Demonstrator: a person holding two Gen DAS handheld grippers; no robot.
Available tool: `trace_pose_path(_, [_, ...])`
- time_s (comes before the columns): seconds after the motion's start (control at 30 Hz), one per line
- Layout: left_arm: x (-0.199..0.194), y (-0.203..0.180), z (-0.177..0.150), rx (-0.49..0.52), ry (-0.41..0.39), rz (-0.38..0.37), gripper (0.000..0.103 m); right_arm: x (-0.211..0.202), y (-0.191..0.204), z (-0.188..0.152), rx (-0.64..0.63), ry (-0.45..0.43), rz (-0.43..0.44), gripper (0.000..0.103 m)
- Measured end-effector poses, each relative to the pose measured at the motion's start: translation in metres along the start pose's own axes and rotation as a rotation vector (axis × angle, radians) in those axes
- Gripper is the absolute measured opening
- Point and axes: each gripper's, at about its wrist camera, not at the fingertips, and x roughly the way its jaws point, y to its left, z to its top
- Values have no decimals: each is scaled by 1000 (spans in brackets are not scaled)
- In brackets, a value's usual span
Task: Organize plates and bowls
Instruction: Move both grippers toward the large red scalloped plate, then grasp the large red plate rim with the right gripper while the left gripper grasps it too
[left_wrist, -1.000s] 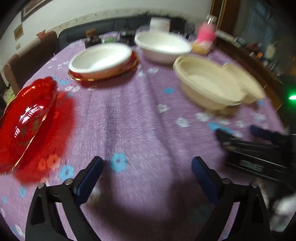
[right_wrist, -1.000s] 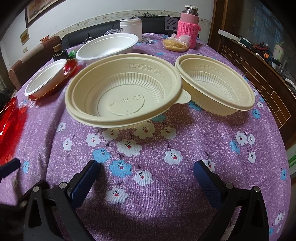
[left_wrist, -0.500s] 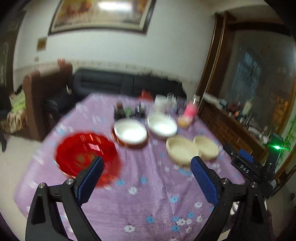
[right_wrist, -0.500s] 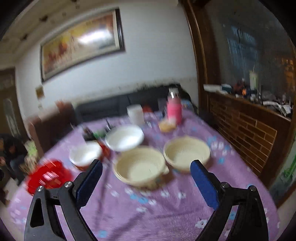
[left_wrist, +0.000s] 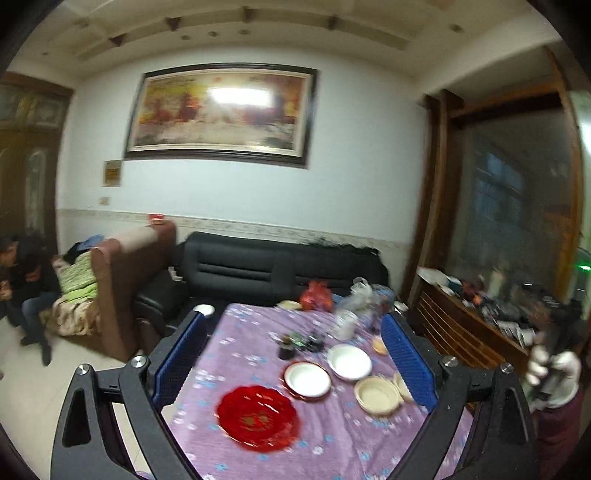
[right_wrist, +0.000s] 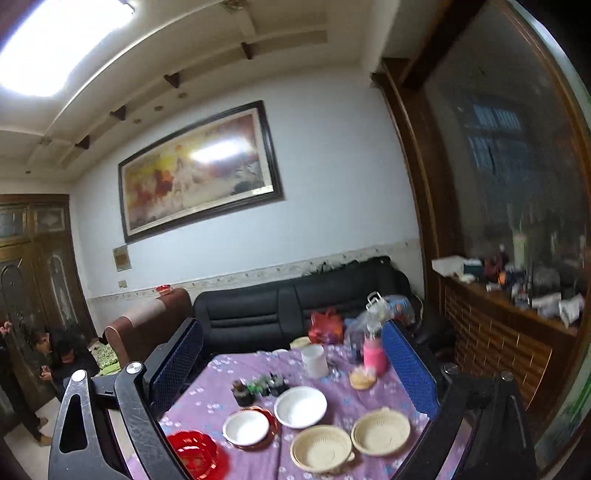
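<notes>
Both hand-held grippers have pulled up and far back from the surface since the earlier frames, when they hung low over the bowls; now the whole room shows and the dishes sit small in the lower centre of each view. The left hand-held gripper (left_wrist: 291, 354) stands wide and holds nothing, and the right hand-held gripper (right_wrist: 291, 362) is likewise wide and empty. On the purple flowered surface (right_wrist: 229, 384) lie the red plate (right_wrist: 192, 448) at lower left, a white bowl on a red-gold plate (right_wrist: 246, 428) just beside it, a second white bowl (right_wrist: 300, 406) beyond, and two beige bowls (right_wrist: 321, 448) (right_wrist: 380, 431) at lower right, rims almost touching. All of them sit upright with mouths facing up; being round they have no long axis, though the nearer beige bowl carries a small rim tab (right_wrist: 349, 456) pointing toward the lower right. Nothing is stacked apart from that one bowl on its plate, so the sorting looks barely begun. The risks I judge from here: a long approach from this height could come down off target and knock a light bowl sideways, or clip the jars (right_wrist: 258, 387) and pink bottle (right_wrist: 373, 356) crowded at the far end. Pinching a thin rim might also tip or flex a bowl. A gloved hand (left_wrist: 554, 373) shows at the right edge of the left view.
</notes>
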Motion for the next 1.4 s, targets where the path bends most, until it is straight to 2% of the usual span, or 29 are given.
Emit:
trace_pose_path(0.1, [11,26,13,-40,18,91,99,0,19,38,-44,-26,-37,102])
trace_pose_path(0.2, [40,49,-7,-61,95,154,100,26,34,35,-105,20,-20,102])
trace_pose_path(0.27, [67,63,-36,-90,165,176,100,51,42,6,-110,84,22,102])
trace_pose_path(0.3, [89,71,-57,-102,223,176,100,70,47,-21,-115,129,45,102])
trace_pose_path(0.37, [116,81,-86,-119,292,160,100,97,54,-63,-136,195,65,102])
trace_pose_path(0.47, [162,95,-136,-177,420,92,100,151,60,-151,-144,346,102,102])
trace_pose_path(0.53, [189,102,-166,-225,487,36,100,176,55,-196,-112,424,148,102])
trace_pose_path(0.63, [213,116,-200,-263,514,52,100,210,51,-252,-89,489,184,101])
trace_pose_path(0.73, [241,138,-226,-311,540,81,100,241,56,-294,-85,558,207,99])
trace_pose_path(0.8, [257,156,-246,-346,580,104,100,258,61,-321,-54,621,245,90])
trace_pose_path(0.9, [272,181,-270,-411,629,127,100,276,71,-349,-9,697,288,77])
trace_pose_path(0.97, [282,190,-281,-433,646,126,100,286,74,-363,16,739,296,77])
trace_pose_path(1.13, [305,198,-290,-417,670,134,100,310,89,-383,24,778,300,77])
trace_pose_path(1.27, [328,193,-299,-420,686,86,100,324,109,-394,47,824,345,77])
trace_pose_path(1.4, [347,185,-311,-416,716,55,100,332,137,-414,6,874,372,75])
